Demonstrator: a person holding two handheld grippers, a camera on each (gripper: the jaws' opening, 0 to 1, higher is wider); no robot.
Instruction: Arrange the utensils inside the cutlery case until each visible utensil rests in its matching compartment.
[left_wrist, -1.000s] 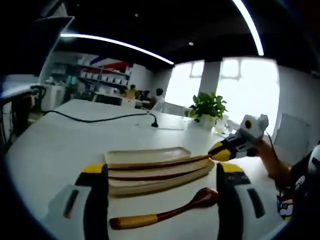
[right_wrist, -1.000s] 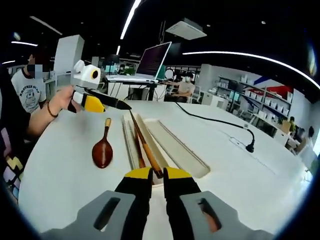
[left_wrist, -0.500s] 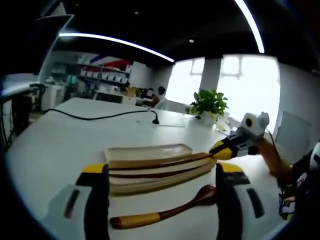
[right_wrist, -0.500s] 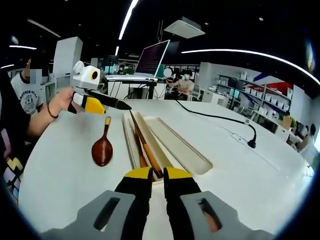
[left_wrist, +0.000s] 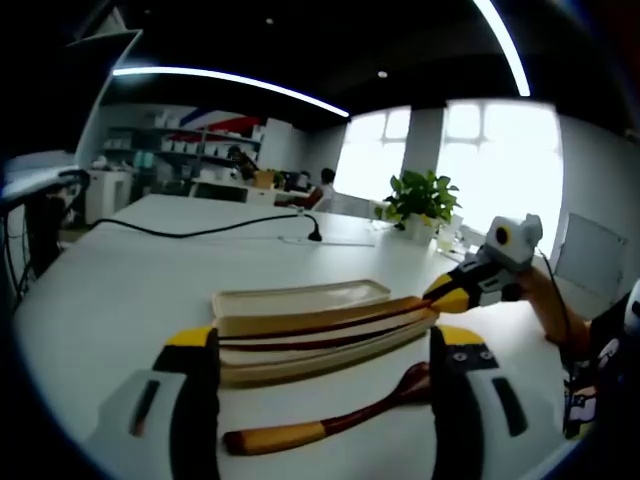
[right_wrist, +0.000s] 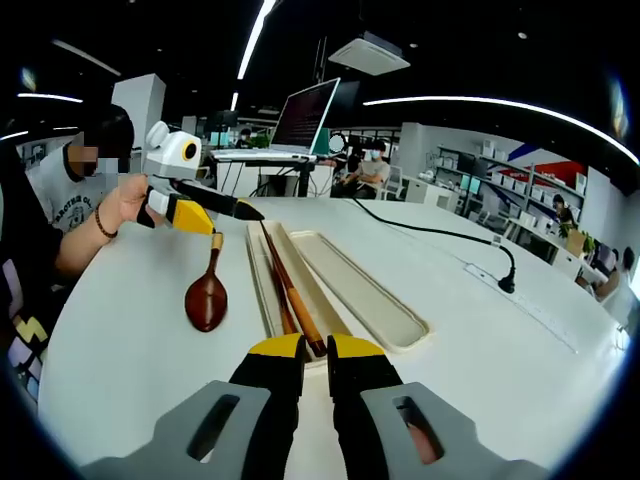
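While the wooden spoon (right_wrist: 206, 293) lies on the white table (right_wrist: 120, 340) outside the cutlery case (right_wrist: 370, 300), the step in hand looks like getting it into its own compartment, and that calls for a grip on the yellow end of the handle, not the bowl, then a low carry over the near wall so the case does not get shoved. Left to right: the left gripper (right_wrist: 232, 208) hangs with its dark tips just above the far end of the spoon's handle and beside the far end of the case; in the right gripper view the jaws look close together, while in the left gripper view its own jaws stand wide apart with the spoon lying between them and the case just ahead, so it appears open and holds nothing. From the left tongs the spoon sits directly below and in front, bowl end toward the right tongs. Next over, the case has a long narrow slot with the chopsticks (right_wrist: 292, 288) lying in it, reddish-brown with paler ends, and a wider tray compartment beyond that looks empty. The right gripper (right_wrist: 314, 347) has its yellow-tipped jaws nearly closed, with the near end of the chopsticks between the tips at the near end of the case; whether it truly pinches them or just touches is hard to tell. Risk judged: a tug on the chopsticks would skew the case under the spoon's path.
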